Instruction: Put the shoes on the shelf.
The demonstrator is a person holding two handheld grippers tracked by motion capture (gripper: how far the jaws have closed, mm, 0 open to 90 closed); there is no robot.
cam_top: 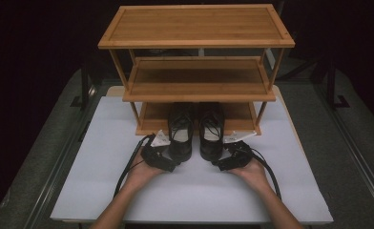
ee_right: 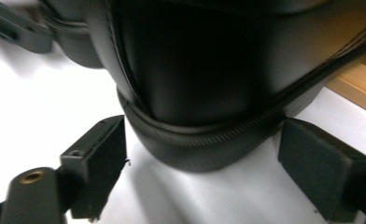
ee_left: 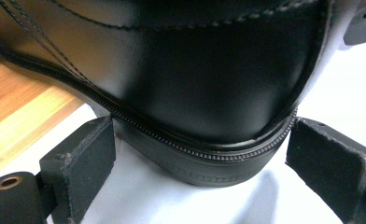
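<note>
On the white table point(cam_top: 104, 191), both hands reach forward, each gripper's jaws wide around a shoe heel.

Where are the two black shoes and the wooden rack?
left shoe point(cam_top: 181, 138): high view, on its laced top.
right shoe point(cam_top: 211, 137): high view, on its laced top.
wooden rack point(cam_top: 197, 24): high view, on the middle of its top shelf.
</note>
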